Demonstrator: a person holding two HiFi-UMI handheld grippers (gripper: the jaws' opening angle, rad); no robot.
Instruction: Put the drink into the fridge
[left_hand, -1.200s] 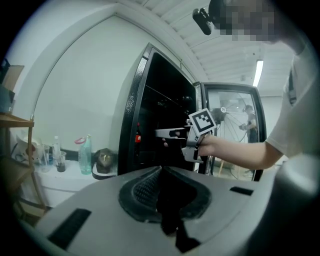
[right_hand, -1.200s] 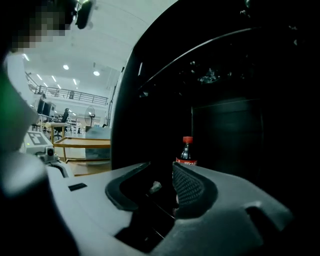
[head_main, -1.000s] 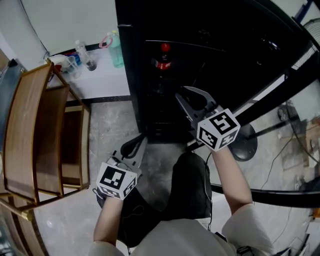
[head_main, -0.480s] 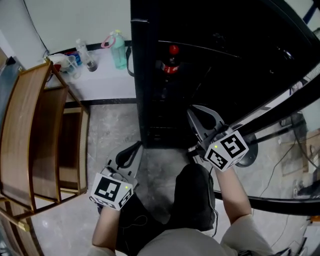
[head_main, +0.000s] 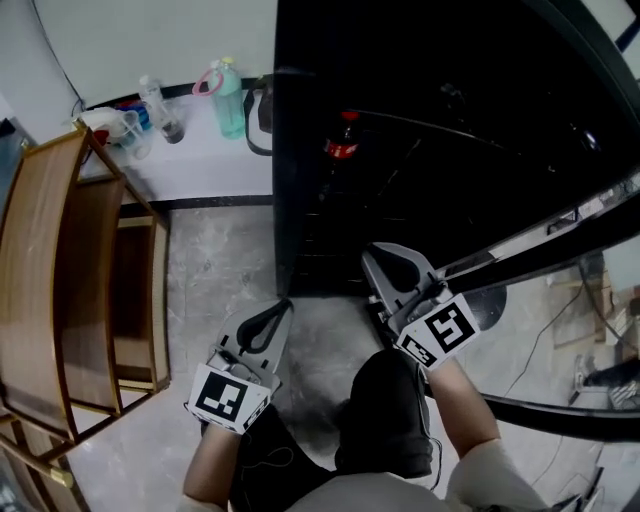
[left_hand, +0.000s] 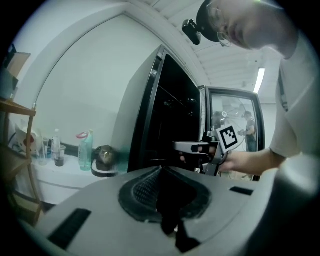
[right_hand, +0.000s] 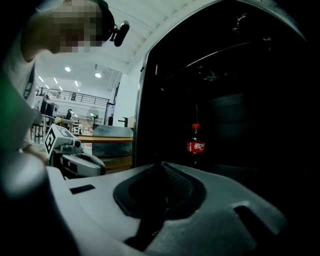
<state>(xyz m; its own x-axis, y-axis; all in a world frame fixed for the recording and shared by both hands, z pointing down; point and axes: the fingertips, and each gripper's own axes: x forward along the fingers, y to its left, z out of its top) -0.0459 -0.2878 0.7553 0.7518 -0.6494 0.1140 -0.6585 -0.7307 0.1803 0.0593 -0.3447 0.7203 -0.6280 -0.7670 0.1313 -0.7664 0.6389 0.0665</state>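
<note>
From the head view, shows the cola bottle (head_main: 342, 143) upright inside the dark, open fridge (head_main: 300, 230), with the left gripper (head_main: 283, 305) and right gripper (head_main: 370, 253) low in front, well apart from it. In the left gripper view, shows jaws clenched on nothing; in the right gripper view, likewise clenched and empty, facing the bottle.

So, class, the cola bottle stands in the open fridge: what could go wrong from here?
The fridge door stands open; left so, the cold likely escapes. Swung shut, it could strike the right hand-held gripper, shut and empty just in front. A hard slam might topple the upright cola bottle.
</note>
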